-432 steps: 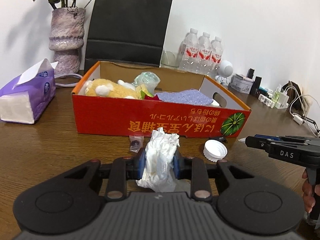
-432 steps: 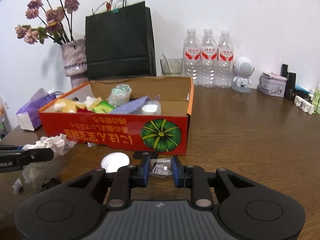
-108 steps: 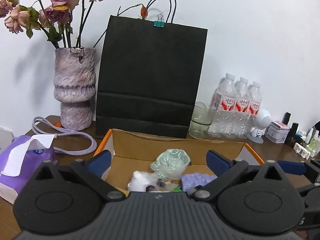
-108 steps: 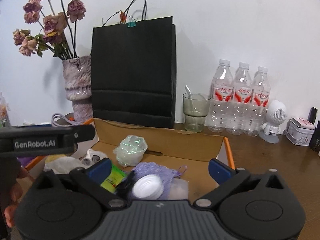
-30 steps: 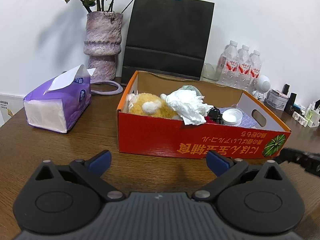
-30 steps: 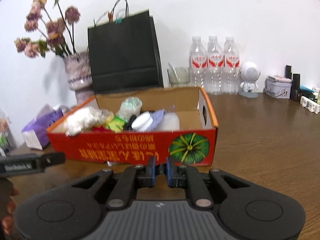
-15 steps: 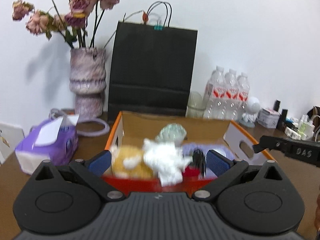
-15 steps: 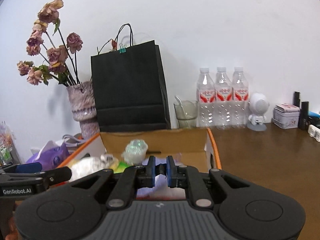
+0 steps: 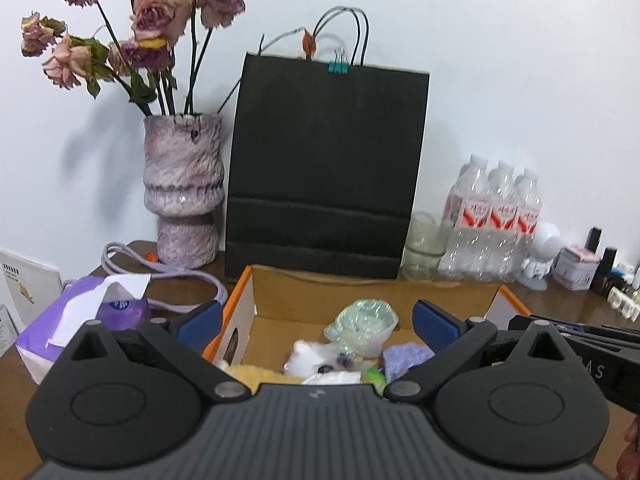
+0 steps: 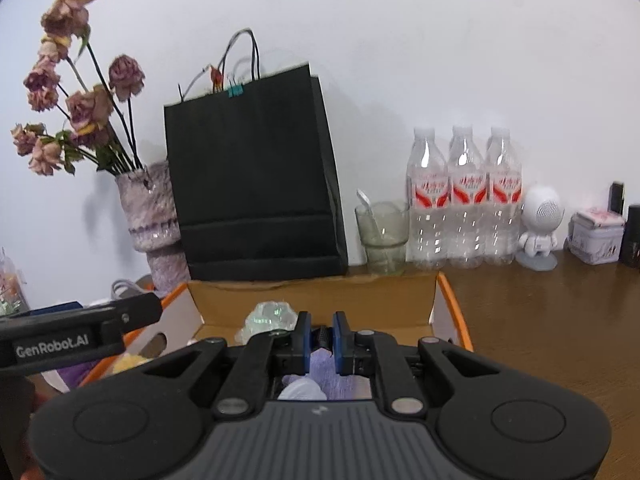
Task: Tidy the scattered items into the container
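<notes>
The orange cardboard box (image 9: 372, 292) lies below both grippers and holds a crumpled clear cup (image 9: 362, 322), a yellow plush toy (image 9: 256, 374), white tissue (image 9: 316, 360) and a purple cloth (image 9: 404, 356). My left gripper (image 9: 318, 326) is open and empty above the box. My right gripper (image 10: 320, 338) is shut on a small black object (image 10: 321, 338) above the box (image 10: 316, 292); the purple cloth (image 10: 320, 368) and a white cap (image 10: 302, 390) lie under it. The left gripper's side (image 10: 80, 336) shows at the left of the right wrist view.
A black paper bag (image 9: 326, 168) stands behind the box, a vase of dried roses (image 9: 182, 184) to its left. A purple tissue pack (image 9: 88, 316) lies at left. A glass (image 10: 382, 236), three water bottles (image 10: 464, 200), a white robot figure (image 10: 538, 228) and a tin (image 10: 596, 236) stand at right.
Both grippers have moved forward over the box, which sits lower and closer in both views. The right gripper stays shut and the left stays open.
</notes>
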A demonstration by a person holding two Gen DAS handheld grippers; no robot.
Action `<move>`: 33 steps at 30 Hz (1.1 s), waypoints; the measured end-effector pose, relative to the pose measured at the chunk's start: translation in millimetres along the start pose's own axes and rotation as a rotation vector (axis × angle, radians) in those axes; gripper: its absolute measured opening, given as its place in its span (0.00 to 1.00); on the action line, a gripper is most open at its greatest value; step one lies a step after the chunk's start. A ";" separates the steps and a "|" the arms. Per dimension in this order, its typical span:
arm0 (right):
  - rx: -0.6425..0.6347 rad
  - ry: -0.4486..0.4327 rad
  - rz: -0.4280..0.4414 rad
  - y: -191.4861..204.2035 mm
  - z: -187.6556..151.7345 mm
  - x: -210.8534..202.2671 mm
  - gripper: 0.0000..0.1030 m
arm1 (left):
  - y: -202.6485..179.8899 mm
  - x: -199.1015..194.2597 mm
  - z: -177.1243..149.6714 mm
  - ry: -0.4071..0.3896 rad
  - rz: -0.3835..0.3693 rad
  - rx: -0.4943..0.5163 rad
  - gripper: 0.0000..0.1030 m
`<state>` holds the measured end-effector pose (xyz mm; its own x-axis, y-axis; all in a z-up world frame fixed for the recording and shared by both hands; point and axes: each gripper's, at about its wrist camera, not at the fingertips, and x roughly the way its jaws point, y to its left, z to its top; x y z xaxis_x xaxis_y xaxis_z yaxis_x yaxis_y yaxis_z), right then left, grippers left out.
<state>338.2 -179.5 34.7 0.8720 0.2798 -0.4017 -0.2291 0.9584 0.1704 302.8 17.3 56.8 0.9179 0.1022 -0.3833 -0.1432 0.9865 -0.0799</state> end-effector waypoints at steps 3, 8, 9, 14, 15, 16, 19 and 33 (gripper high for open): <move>-0.006 0.030 -0.001 -0.3 -2.7 5.7 0.14 | -0.5 1.1 -2.3 0.002 0.006 0.009 1.00; -0.016 0.064 -0.035 -0.9 -0.5 4.2 0.99 | 4.6 0.0 -0.8 -0.003 0.038 0.024 1.00; -0.031 0.065 -0.052 -0.7 0.8 1.9 1.00 | 7.9 -0.6 0.2 -0.001 0.033 0.011 1.00; -0.020 0.095 -0.026 -3.5 6.7 -7.6 1.00 | 9.3 -5.1 3.1 -0.006 0.017 0.001 1.00; -0.022 0.092 -0.030 -3.1 7.3 -9.9 1.00 | 8.2 -6.5 3.3 -0.008 0.014 0.005 1.00; -0.026 0.090 -0.035 -2.7 8.3 -11.1 1.00 | 7.1 -7.6 3.6 -0.009 0.008 0.008 1.00; -0.033 0.082 -0.037 -1.7 10.2 -14.0 1.00 | 4.0 -10.0 4.1 -0.008 -0.014 0.011 1.00; -0.083 0.059 -0.017 10.4 9.1 -36.7 1.00 | 7.3 -43.5 -4.1 -0.040 -0.050 -0.002 1.00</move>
<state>307.8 -180.3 59.4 0.8496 0.2638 -0.4567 -0.2515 0.9638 0.0889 260.3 19.5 69.1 0.9380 0.0581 -0.3417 -0.0978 0.9902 -0.1001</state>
